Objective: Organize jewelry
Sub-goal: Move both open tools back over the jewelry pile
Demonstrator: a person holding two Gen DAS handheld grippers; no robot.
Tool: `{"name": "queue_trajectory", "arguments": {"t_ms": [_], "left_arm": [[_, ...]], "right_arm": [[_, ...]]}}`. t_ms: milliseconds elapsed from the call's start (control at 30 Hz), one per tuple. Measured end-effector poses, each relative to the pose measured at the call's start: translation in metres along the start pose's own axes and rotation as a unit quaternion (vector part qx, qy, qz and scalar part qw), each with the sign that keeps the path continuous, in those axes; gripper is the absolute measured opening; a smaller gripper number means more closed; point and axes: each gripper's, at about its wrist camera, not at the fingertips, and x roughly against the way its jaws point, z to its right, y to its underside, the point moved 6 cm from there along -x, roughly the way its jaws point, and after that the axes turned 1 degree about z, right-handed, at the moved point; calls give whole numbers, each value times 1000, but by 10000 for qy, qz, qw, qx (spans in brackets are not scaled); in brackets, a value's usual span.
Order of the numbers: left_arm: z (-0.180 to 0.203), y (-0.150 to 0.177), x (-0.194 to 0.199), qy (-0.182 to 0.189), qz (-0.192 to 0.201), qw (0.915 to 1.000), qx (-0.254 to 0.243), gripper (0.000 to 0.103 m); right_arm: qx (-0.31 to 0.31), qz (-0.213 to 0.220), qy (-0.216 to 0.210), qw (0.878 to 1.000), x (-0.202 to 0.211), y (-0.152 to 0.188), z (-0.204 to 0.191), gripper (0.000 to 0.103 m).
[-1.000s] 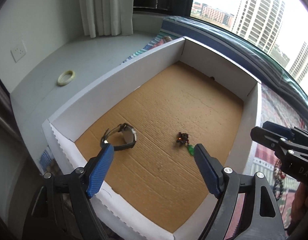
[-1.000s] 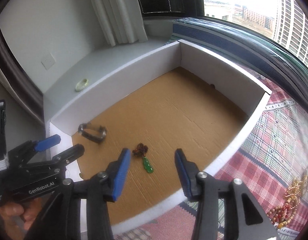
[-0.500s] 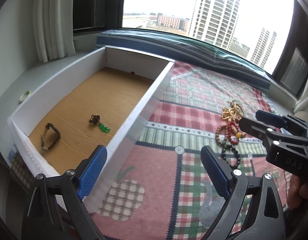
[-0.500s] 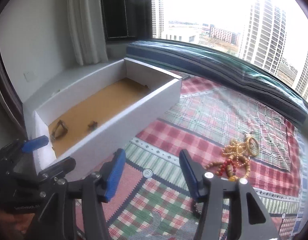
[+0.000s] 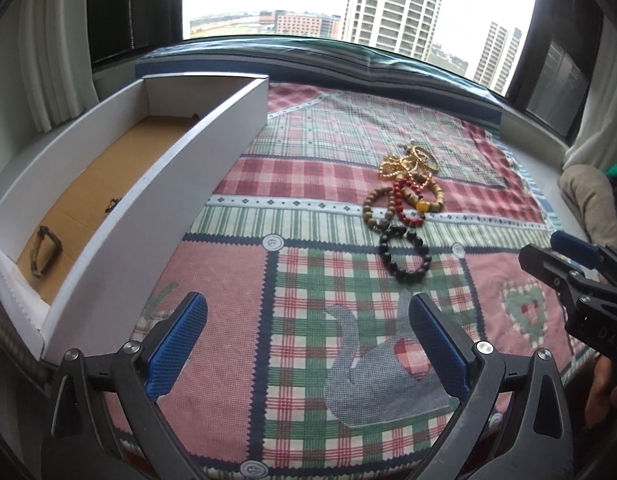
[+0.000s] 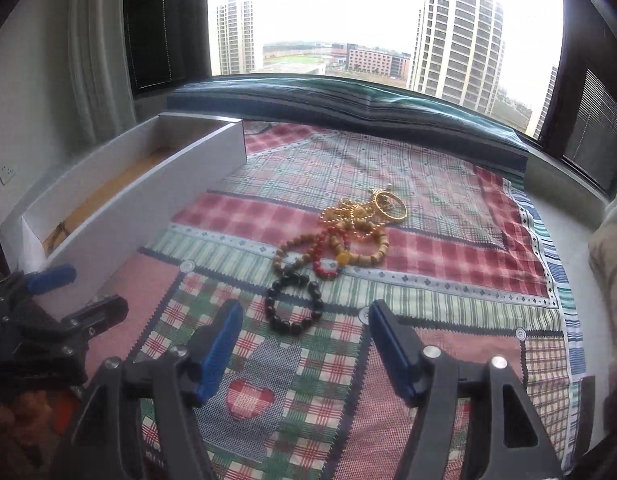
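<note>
A heap of jewelry lies on the checked cloth: a black bead bracelet (image 5: pixel 407 277) (image 6: pixel 292 328) nearest me, wooden bead bracelets (image 5: pixel 368 204) (image 6: pixel 368 256), a red bead string (image 5: pixel 396 196) and gold chains with a bangle (image 5: pixel 408 162) (image 6: pixel 390 206). At the left the white box (image 5: pixel 180 152) (image 6: pixel 148 216) holds a watch (image 5: pixel 44 252) and a small pendant (image 5: pixel 112 205), half hidden by its wall. My left gripper (image 5: pixel 307 312) (image 6: pixel 94 290) hovers over the cloth short of the heap, jaws opening, nothing between them. My right gripper (image 6: pixel 304 316) (image 5: pixel 540 246) hangs just before the black bracelet, jaws opening and empty.
The patchwork cloth (image 5: pixel 308 208) covers a wide window ledge. A folded dark blanket (image 6: pixel 348 108) lies along the window behind it. Pale curtains hang at the left, with a wall socket (image 6: pixel 6 174) below them. A person's trouser leg (image 5: pixel 588 200) rests at the right edge.
Both grippers have swung right, from above the box's cardboard floor to over the cloth. The jewelry heap has come into view and both pairs of jaws stand wider.
</note>
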Motion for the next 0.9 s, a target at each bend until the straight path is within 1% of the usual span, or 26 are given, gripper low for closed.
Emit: {"name": "queue_trajectory", "arguments": {"t_ms": [167,267,367,467,567,767,900], "left_arm": [[17,18,2,99,20,9999,-101,101],[23,29,0,193,-35,9998,15,101],[29,39,-6,273,-180,9994,114,101],[34,44,-6,331,-195,9992,81,101],[38,46,-9,253,-236,9994,-30,101],[45,41,-27,507,-470,9975,132,101],[54,32,-45,491,-556,9972,20,101]], "right_arm": [[-385,-72,248,9989,6,30,25,68],[-479,-9,442,9979,12,44,36,68],[-498,52,632,9967,16,54,47,68],[-588,94,724,9956,20,63,60,68],[-710,112,760,9945,22,70,70,68],[-872,-26,593,9944,6,81,81,68],[-933,-71,518,9943,-4,86,82,68]]}}
